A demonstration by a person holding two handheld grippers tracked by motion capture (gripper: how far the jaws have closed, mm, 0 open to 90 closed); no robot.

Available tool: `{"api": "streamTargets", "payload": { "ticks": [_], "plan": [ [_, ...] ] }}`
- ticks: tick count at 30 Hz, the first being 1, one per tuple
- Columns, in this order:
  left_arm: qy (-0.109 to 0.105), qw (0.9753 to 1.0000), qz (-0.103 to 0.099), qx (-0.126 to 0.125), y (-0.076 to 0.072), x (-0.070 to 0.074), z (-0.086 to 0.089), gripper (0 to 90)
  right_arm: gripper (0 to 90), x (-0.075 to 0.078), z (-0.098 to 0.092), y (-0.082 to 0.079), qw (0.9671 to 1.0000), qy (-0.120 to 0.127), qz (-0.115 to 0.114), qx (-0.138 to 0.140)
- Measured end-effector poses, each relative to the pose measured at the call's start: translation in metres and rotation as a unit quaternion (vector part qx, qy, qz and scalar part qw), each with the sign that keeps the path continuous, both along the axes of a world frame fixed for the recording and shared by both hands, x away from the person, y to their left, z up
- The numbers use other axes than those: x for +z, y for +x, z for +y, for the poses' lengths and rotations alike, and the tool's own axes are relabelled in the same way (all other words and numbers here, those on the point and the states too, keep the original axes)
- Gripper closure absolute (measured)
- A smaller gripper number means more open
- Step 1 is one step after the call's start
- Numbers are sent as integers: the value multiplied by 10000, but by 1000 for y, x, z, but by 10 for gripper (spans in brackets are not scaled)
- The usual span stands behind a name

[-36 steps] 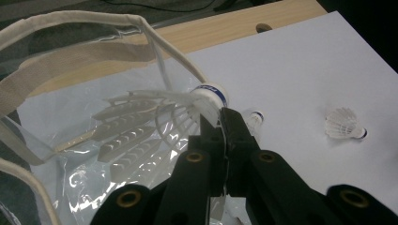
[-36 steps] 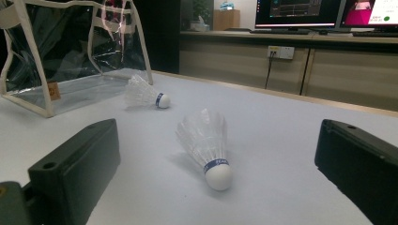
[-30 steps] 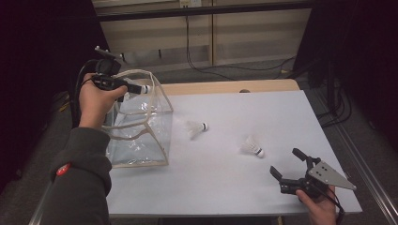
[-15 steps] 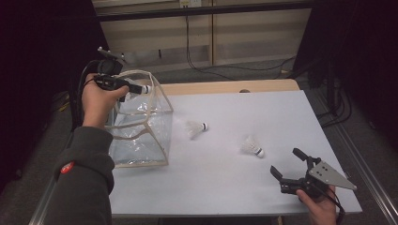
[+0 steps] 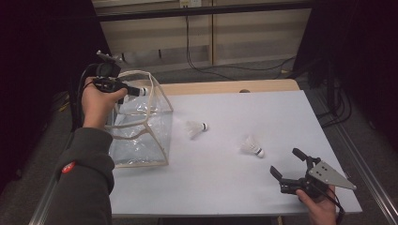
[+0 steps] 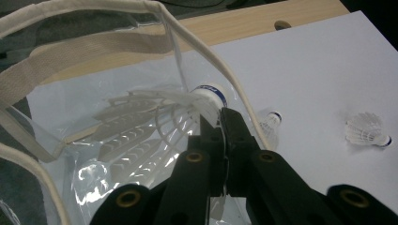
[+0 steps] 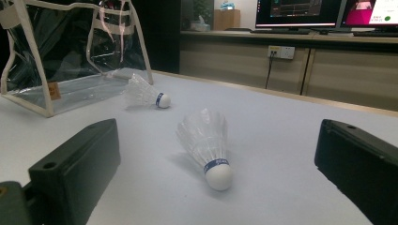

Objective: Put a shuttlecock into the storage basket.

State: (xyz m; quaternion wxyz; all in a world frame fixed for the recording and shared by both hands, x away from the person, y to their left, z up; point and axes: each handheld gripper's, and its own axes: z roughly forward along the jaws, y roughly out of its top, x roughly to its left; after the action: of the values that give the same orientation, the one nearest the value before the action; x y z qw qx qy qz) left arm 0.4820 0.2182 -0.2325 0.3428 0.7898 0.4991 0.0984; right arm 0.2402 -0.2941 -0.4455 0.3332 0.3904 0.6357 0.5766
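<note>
Shuttlecock pinched by cork end in left gripper, held over open top of clear bag at table's left side. Feathers point into bag mouth. Second shuttlecock lies on white table just beside bag; third shuttlecock near right gripper. Right gripper low at near right corner, jaws spread wide, holding nothing.

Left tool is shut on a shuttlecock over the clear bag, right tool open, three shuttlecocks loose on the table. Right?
Not quite: two shuttlecocks lie loose on the table, not three, as the high view shows: one shuttlecock near the bag and one nearer the right tool. The rest holds: the left tool is shut on a shuttlecock over the clear bag, and the right tool is open.
</note>
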Motion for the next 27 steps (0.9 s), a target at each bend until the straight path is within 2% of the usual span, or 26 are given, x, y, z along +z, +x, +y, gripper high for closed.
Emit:
{"api": "streamTargets", "payload": {
  "ticks": [17,27],
  "plan": [
    [42,10000,48,46,4,-6,0,888,9,0,-1,0,10000,-13,-3,-18],
    [-21,9999,34,122,7,-8,-1,888,9,0,-1,0,10000,-12,3,-24]
  ]
}}
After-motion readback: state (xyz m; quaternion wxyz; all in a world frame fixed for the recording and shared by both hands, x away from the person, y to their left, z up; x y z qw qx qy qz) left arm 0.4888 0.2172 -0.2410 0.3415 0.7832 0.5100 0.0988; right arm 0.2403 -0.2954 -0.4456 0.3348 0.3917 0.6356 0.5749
